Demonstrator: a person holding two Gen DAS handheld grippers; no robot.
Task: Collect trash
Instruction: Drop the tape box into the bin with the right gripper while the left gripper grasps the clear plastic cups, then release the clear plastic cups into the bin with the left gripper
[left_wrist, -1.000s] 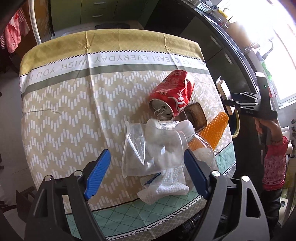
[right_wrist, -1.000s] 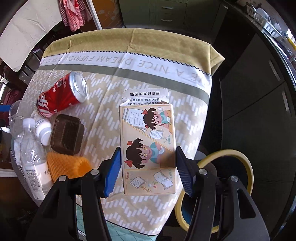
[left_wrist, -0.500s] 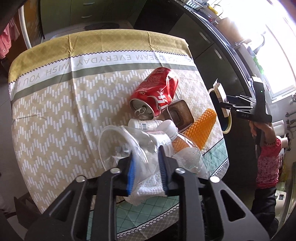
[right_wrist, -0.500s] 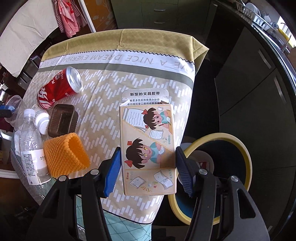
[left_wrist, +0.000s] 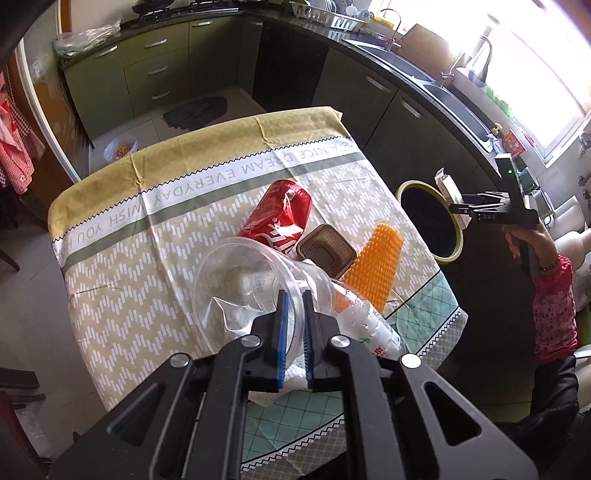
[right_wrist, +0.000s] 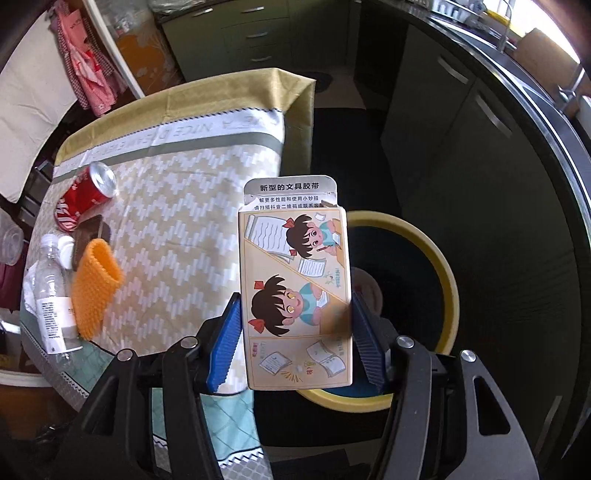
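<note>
The right gripper (right_wrist: 297, 339) is clamping the cartoon-printed carton (right_wrist: 295, 291) over the yellow-rimmed bin (right_wrist: 448, 291) while the left gripper (left_wrist: 293, 314), clenched on the crumpled clear plastic cup (left_wrist: 240, 291), is risking a slip back onto the desk (left_wrist: 177, 236)

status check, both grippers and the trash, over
Left gripper shut on clear plastic cup, lifted. Right gripper shut on cartoon carton, at yellow-rimmed bin. Can, bottle, brown tray, orange sleeve remain on table. Nothing blocking.
</note>
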